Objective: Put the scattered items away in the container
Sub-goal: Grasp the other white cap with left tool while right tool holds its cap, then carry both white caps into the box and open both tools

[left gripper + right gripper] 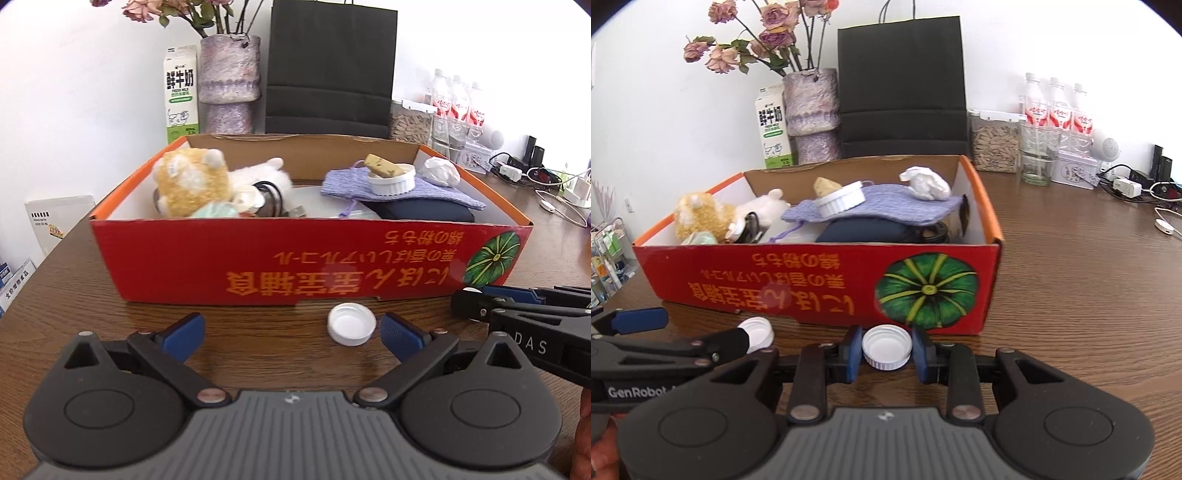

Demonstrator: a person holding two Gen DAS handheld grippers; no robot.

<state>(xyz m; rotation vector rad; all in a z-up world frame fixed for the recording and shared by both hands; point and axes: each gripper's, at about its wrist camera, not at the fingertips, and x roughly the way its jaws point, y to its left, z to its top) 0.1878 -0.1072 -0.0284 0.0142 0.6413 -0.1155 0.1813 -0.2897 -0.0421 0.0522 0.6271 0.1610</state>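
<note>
Right tool (pixel 887 353) grips a white cap (pixel 886 347); left tool (pixel 291 334) released beside another cap (pixel 351 328).

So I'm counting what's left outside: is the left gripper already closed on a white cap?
No: in the left wrist view the left gripper stands wide open, and the white cap lies on the table between its fingers, untouched.

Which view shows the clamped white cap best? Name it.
The right wrist view: the white cap sits centred between the right gripper pads, hollow side up. The left wrist view shows only a sliver of it at the gripper's tip.
</note>
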